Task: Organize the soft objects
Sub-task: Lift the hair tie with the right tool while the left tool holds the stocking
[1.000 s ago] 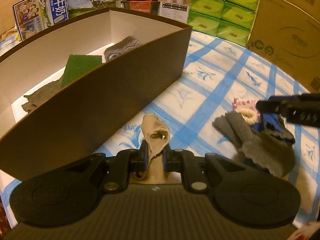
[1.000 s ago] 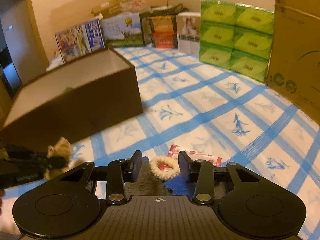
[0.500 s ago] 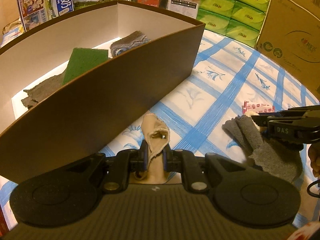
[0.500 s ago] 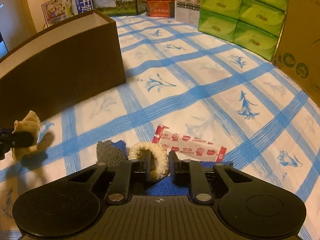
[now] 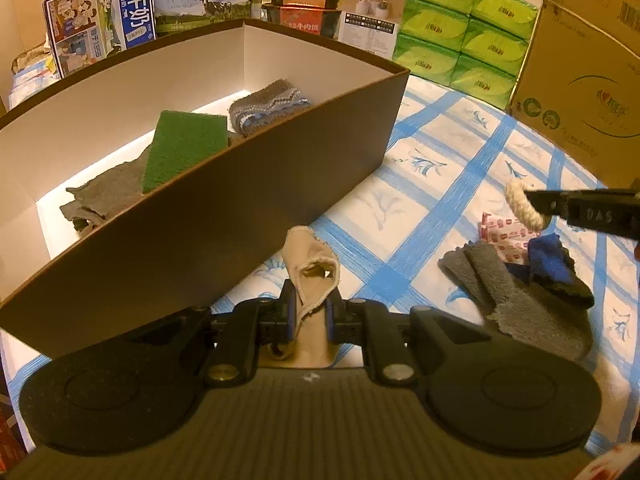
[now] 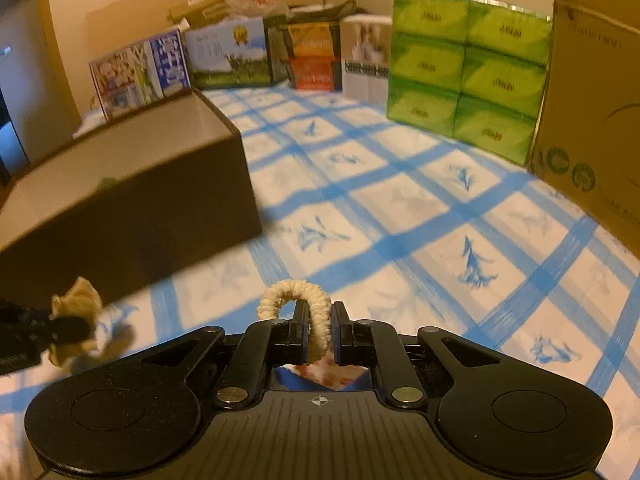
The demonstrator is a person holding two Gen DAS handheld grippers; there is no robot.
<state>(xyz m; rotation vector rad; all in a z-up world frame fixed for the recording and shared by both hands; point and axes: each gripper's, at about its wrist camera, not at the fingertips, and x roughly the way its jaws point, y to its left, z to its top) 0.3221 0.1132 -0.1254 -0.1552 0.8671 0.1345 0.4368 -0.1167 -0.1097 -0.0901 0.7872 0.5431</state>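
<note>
My left gripper (image 5: 311,304) is shut on a beige cloth (image 5: 310,268), held just in front of the brown box (image 5: 224,216). The box holds a green pad (image 5: 184,148), a patterned knit piece (image 5: 268,108) and a grey cloth (image 5: 108,196). My right gripper (image 6: 320,322) is shut on a cream fluffy hair ring (image 6: 298,302), lifted above the blue-checked sheet. In the left wrist view the ring (image 5: 522,206) hangs at the right gripper's tip. Below it lie a grey cloth (image 5: 516,300), a blue cloth (image 5: 550,260) and a red-white packet (image 5: 504,236).
Green tissue packs (image 6: 464,68) and a large cardboard carton (image 6: 592,112) stand at the right. Milk cartons and printed boxes (image 6: 224,56) line the back. The brown box (image 6: 132,200) is at the left in the right wrist view, with the beige cloth (image 6: 76,304) beside it.
My right gripper closed on the cream hair ring and lifted it off the pile. My left gripper kept hold of the beige cloth and rose slightly by the box.
</note>
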